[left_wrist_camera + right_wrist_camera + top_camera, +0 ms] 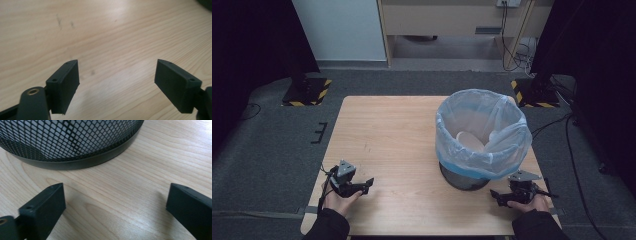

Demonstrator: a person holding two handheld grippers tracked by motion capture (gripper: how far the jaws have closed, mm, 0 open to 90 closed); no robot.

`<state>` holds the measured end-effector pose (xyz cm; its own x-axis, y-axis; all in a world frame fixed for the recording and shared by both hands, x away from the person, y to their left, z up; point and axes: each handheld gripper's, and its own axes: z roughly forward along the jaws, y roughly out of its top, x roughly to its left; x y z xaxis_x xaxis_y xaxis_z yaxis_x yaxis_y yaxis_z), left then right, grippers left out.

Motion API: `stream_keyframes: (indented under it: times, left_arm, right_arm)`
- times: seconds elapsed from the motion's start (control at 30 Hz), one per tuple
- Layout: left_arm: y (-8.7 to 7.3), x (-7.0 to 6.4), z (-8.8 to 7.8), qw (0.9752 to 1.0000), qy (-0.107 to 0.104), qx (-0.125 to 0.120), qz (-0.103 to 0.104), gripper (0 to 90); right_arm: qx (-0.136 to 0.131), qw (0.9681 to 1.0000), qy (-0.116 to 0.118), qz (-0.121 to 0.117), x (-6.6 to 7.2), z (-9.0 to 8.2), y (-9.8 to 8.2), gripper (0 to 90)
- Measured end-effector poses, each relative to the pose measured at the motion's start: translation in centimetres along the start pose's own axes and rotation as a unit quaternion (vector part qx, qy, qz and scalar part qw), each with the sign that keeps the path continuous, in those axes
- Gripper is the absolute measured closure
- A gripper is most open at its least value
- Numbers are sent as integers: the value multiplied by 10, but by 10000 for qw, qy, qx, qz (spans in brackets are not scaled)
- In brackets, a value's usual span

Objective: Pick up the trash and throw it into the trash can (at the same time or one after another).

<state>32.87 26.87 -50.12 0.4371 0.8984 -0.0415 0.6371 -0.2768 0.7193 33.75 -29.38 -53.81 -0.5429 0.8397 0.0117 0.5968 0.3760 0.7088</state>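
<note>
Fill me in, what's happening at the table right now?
A person holds a two-jaw gripper in each hand near the front edge of the wooden table. The left gripper is open over bare wood with nothing between its jaws. The right gripper is open too, empty, low by the base of the black mesh bin. The bin has a blue plastic liner, and a pale round item lies inside. Neither gripper touches anything.

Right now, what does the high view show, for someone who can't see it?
A mesh bin lined with a blue bag stands on a wooden table. The left gripper and right gripper rest open and empty near the front edge.
</note>
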Motion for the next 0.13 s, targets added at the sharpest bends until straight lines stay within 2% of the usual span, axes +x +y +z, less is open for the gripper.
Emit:
stream_keyframes:
  times: [0.13]
  left_arm:
    - [-9, 6, 3, 9991, 130, 396, -17, 174]
  right_arm:
    - [112, 9999, -43, 69, -5, -4, 1, 91]
